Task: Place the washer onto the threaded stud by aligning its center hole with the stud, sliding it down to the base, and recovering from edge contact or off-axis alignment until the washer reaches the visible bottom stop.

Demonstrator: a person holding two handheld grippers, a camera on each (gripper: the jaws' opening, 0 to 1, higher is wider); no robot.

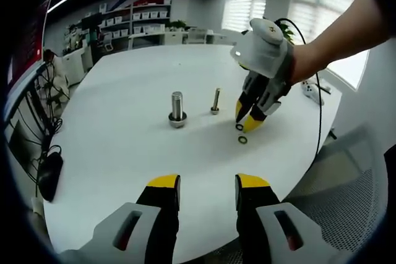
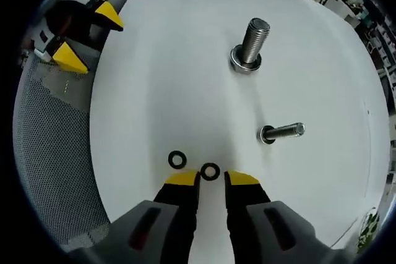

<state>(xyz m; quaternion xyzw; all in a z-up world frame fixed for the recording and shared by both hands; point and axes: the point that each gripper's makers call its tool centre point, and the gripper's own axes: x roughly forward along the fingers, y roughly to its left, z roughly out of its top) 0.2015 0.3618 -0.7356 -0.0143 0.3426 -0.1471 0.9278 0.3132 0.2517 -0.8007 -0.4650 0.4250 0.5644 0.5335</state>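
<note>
Two small black washers lie flat on the white table (image 2: 154, 78). One washer (image 2: 210, 171) (image 1: 239, 127) sits just ahead of the gap in my right gripper (image 2: 211, 180) (image 1: 246, 119), which is open with a narrow gap and held low over the table by a hand. The other washer (image 2: 177, 159) (image 1: 242, 140) lies beside it, apart from the jaws. A thick threaded stud (image 2: 250, 44) (image 1: 177, 108) stands upright with a ring at its base. A thinner stud (image 2: 281, 132) (image 1: 215, 101) stands closer to the washers. My left gripper (image 1: 208, 185) (image 2: 86, 35) hangs open at the table's near edge, holding nothing.
A grey mesh chair (image 1: 356, 214) (image 2: 49, 153) stands at the table's edge by the left gripper. A black mouse (image 1: 49, 174) lies off the table's left side, and a black cable (image 1: 318, 115) runs down behind the person's arm. Shelves and desks line the far wall.
</note>
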